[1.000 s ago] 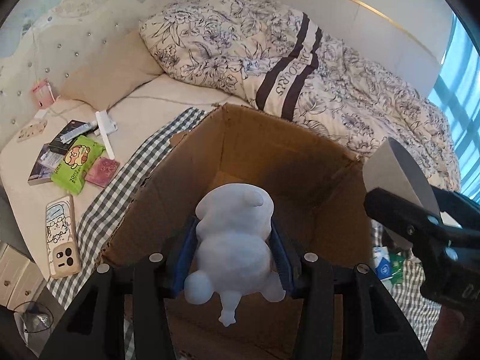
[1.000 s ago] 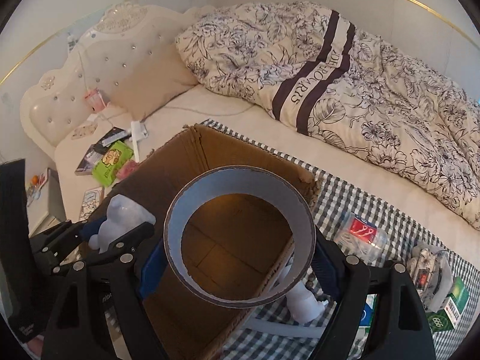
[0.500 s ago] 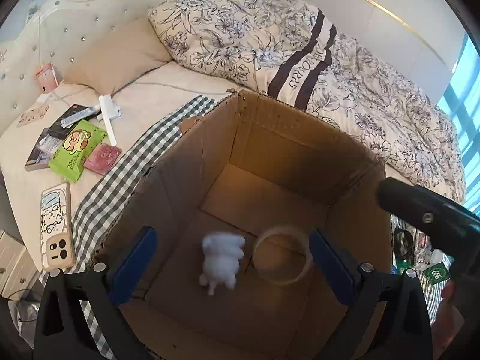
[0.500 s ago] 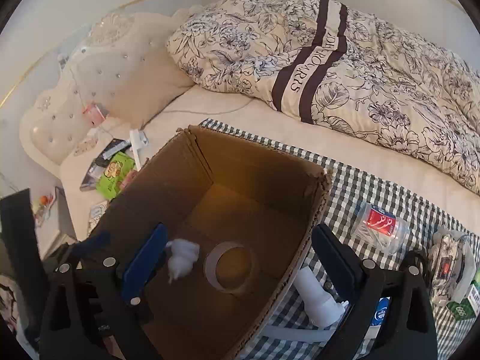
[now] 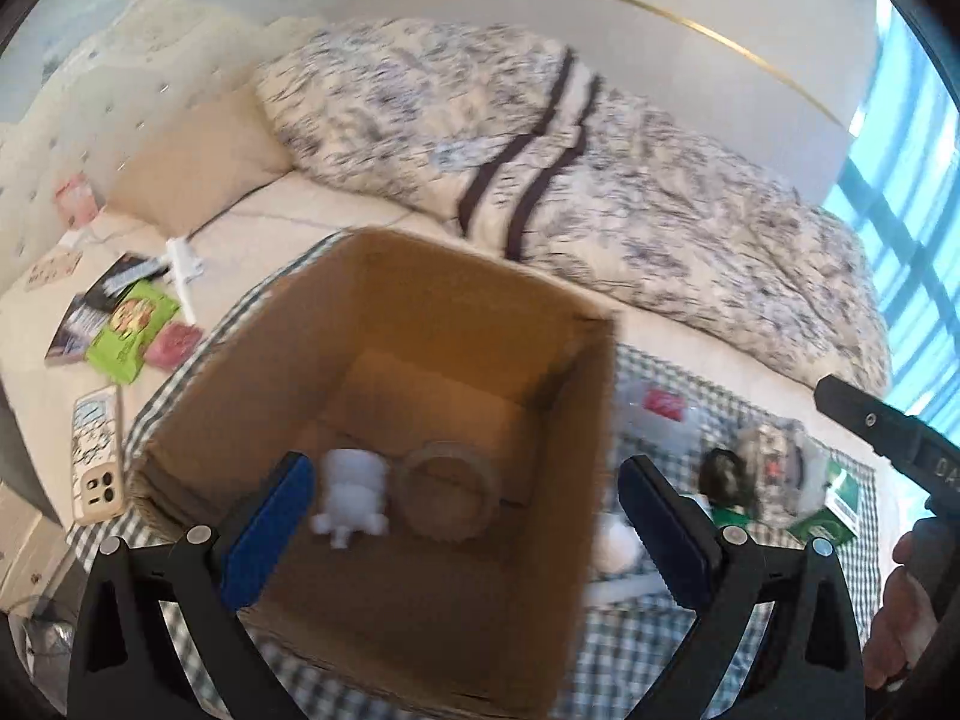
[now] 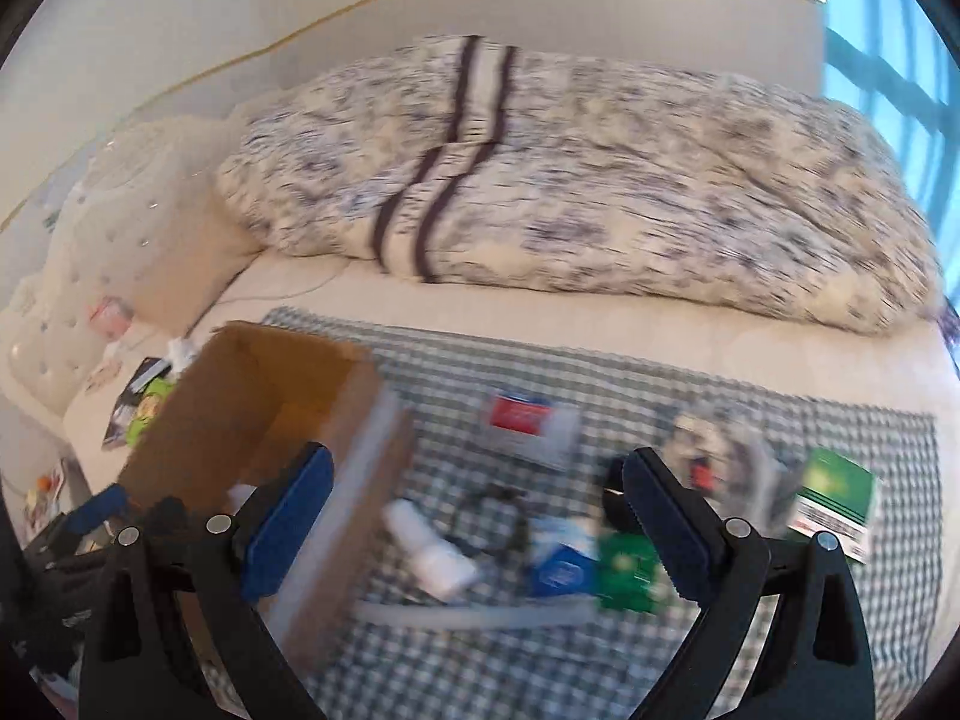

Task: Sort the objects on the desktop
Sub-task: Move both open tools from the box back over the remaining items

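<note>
Both views are smeared by motion blur. In the left wrist view the left tongs (image 5: 462, 516) stand spread wide with nothing between the blue pads, hanging over the open cardboard box (image 5: 240, 372) that fills the centre of the frame. On the box floor, lower centre, lie a pale blue toy figure (image 5: 351, 495) and a roll of tape (image 5: 447, 489), just beside each other. The box sits on a checked cloth (image 5: 648, 642) spread over the bed. At the left edge of the frame a phone (image 5: 96, 456) lies on the sheet, with a green packet (image 5: 129, 330) above it. At the lower right edge a hand (image 5: 906, 588) grips a black handle.

In the right wrist view the right tongs (image 6: 477, 516) are likewise spread apart and hold nothing. The box appears at lower left of that frame. To its right, on the checked cloth, loose things lie scattered: a white bottle (image 6: 429, 549) on its side in the lower centre, a blue packet (image 6: 561, 570) and a small green box (image 6: 627, 570) near it, a clear pack with a red label (image 6: 522, 414) higher up, and a green-and-white carton (image 6: 834, 501) at the right. A floral quilt (image 6: 600, 198) fills the upper half.
</note>
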`<state>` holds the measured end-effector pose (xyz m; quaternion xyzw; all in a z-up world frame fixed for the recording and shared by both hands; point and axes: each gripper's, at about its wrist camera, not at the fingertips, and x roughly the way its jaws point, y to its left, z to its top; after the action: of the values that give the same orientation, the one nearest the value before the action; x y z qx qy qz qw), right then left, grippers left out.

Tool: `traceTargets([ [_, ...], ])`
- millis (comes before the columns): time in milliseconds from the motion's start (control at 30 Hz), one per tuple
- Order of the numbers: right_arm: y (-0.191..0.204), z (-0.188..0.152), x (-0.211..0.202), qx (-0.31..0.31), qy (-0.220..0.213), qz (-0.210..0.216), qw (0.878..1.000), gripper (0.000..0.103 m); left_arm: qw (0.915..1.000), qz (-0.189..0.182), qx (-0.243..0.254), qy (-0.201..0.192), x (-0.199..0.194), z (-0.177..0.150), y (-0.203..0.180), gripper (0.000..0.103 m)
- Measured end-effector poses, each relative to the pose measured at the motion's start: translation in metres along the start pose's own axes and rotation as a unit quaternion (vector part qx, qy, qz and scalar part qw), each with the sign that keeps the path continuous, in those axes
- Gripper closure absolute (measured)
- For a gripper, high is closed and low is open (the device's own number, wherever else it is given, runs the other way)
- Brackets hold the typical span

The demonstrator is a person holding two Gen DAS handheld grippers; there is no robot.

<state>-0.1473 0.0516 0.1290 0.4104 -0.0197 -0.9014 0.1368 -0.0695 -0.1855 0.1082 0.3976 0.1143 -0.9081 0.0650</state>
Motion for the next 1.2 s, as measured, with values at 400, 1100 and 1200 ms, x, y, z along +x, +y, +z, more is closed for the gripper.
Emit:
traceTargets([
  [400, -0.101, -0.017, -0.03, 0.032, 0.008, -0.09, 0.995, 0.005, 0.9962, -0.068, 0.054, -0.002, 0.011, -0.027, -0.124, 0.0],
  [1100, -0.187, -0.078, 0.017, 0.105, 0.09, -0.155, 0.978, 0.005, 0.9894, -0.079, 0.116, 0.038, 0.069, -0.121, -0.175, 0.0],
  [1200, -0.193, -0.082, 0.02, 0.112, 0.094, -0.159, 0.976, 0.005, 0.9902, -0.072, 0.109, 0.049, 0.078, -0.125, -0.168, 0.0],
])
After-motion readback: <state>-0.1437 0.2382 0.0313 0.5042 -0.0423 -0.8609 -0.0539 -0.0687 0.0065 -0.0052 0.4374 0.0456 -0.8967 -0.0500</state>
